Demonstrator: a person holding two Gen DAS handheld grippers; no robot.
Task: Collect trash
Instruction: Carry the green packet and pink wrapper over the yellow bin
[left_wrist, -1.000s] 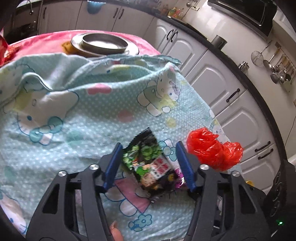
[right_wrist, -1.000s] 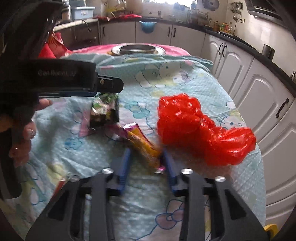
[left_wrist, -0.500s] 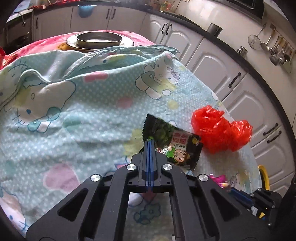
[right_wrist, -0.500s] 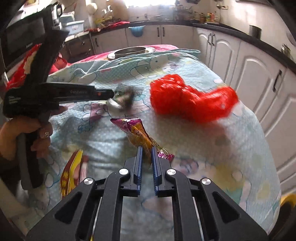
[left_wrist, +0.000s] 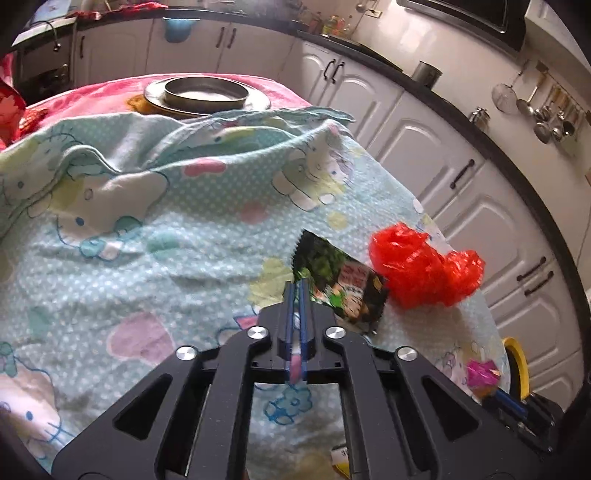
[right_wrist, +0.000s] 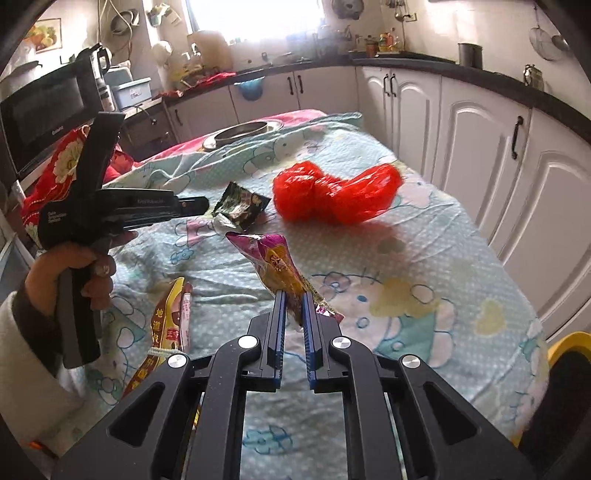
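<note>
Pinching both pieces of trash at once, you have your left gripper (left_wrist: 295, 286) closed tight on the near edge of the dark green snack wrapper (left_wrist: 340, 280), its blue fingers (left_wrist: 289, 306) nearly touching with only the thin foil between them; the wrapper juts out over the patterned blue cloth (left_wrist: 147, 221) covering the surface, just beside the crumpled red plastic bag (left_wrist: 424, 269); your right gripper (right_wrist: 293, 299) is clamped on the lower end of the purple and yellow wrapper (right_wrist: 275, 262), which sticks up and away from its fingers (right_wrist: 277, 317) above the cloth; in the right wrist view your left hand (right_wrist: 70, 273) grips the other tool's handle at the left, the green wrapper (right_wrist: 242, 205) at its tip; a yellow and red packet (right_wrist: 171, 321) lies flat on the cloth near that hand; a metal pan (left_wrist: 205, 92) sits at the far end of the surface, well apart from the trash.
</note>
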